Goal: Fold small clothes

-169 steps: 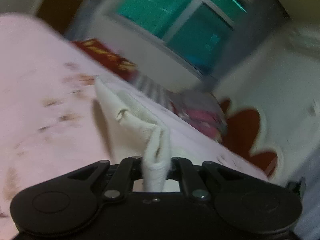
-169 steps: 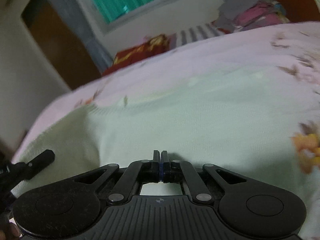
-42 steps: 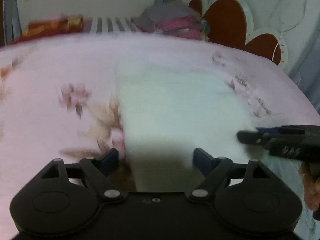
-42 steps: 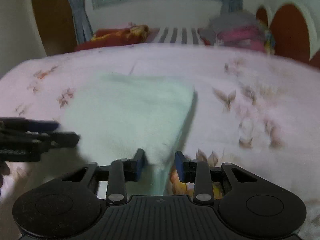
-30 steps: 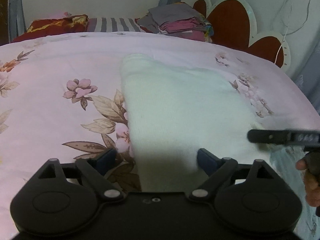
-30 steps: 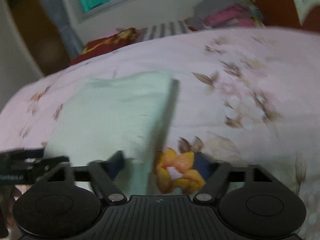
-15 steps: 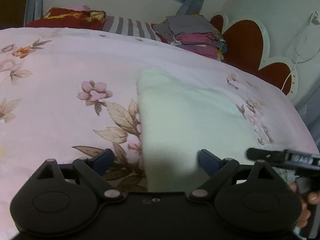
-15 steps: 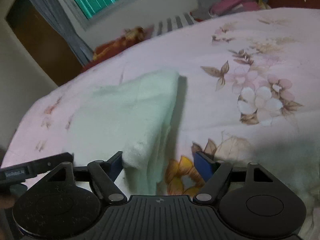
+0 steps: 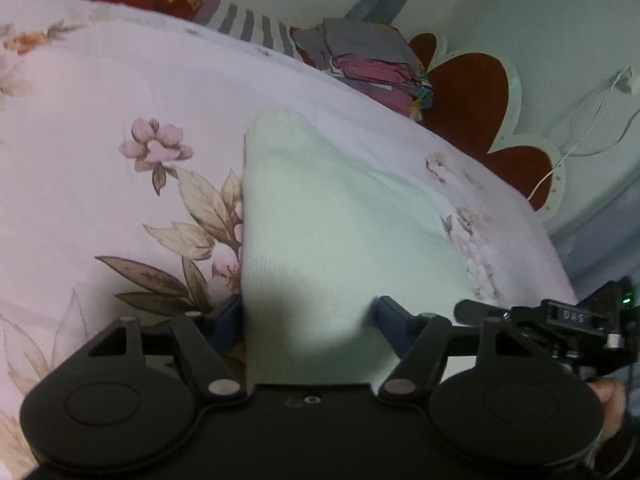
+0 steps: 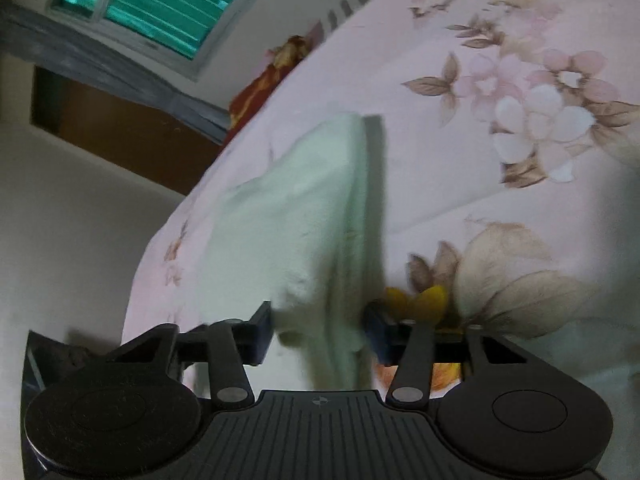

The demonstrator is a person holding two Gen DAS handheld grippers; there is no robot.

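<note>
The pale green garment lies flat on the floral bedspread, long axis running away from both grippers toward the clothes pile. Left gripper straddles its near-left corner, jaws closing w/ cloth between, pads not yet pressing. Right gripper straddles the near-right corner, also closing, not clamped. Both equally near; each corner sits right at its tips.

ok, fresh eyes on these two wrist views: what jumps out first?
The pale folded garment in the middle of the pink floral bedsheet, its near edge between the closing jaws of both the left gripper and right gripper. Behind it, a stack of folded clothes by the red headboard.
</note>
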